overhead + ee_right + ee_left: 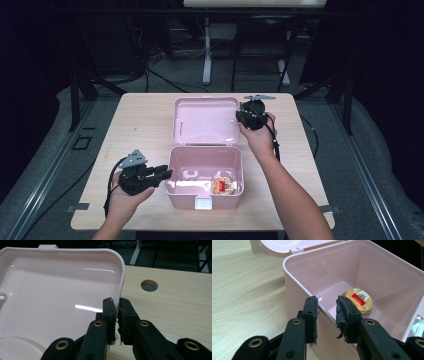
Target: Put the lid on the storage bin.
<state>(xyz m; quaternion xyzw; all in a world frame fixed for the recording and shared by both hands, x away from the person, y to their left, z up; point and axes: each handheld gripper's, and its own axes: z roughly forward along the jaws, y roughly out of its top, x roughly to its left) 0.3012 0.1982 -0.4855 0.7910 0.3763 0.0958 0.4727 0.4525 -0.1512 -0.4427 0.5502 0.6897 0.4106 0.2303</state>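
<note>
— So, where do things stand with the right tongs?

— They are pinched on the right edge of the pink lid, which lies swung back behind the box near the counter's far side. The rim sits between the black pads, so I judge the step in hand to be swinging that lid over to close the box.

— And the left tongs?

— Parted, with nothing between them, poised just above the box's left wall, seemingly ready to steady it.

— What's already done?

— A small round tin, gold with a red label, rests on the box floor toward its right front corner. Loading looks finished; what is left is folding the lid down and pressing the white latch at the front.

— Materials?

— Box and lid are glossy moulded plastic, pale pink, with rounded corners and thin walls, joined by a hinge at the back. The pads are frayed black foam. The counter is pale wood-grain laminate with a round cable hole.
</note>
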